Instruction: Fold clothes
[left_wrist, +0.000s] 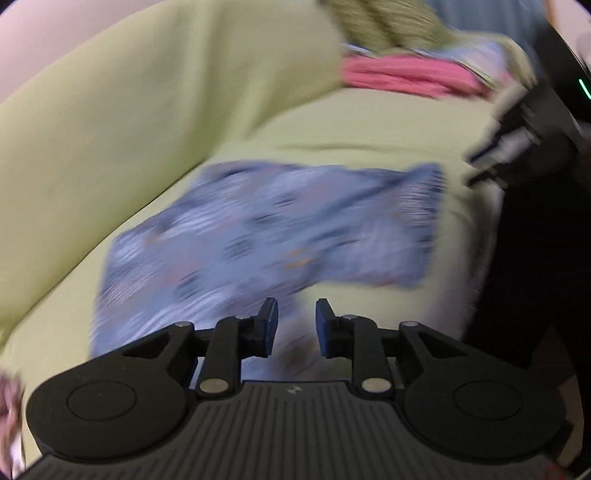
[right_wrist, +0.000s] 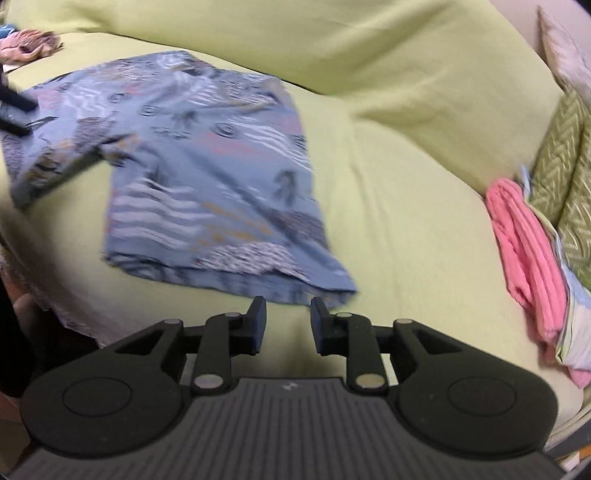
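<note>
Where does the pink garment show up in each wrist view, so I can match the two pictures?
Left wrist view: the pink garment lies at the upper right, a blurred band beyond the blue patterned shirt.
Right wrist view: the pink garment is at the right edge, on a stack of clothes beside the green patterned cushion.
Shared landmark: the blue patterned shirt, spread on the green sofa cover in both.

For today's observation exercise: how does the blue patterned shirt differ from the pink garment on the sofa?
The blue patterned shirt is printed with stripes and palms; the pink garment is plain. The shirt lies spread flat mid-cushion; the pink garment is folded on a pile by the green cushions. Both rest on the yellow-green sofa cover.
</note>
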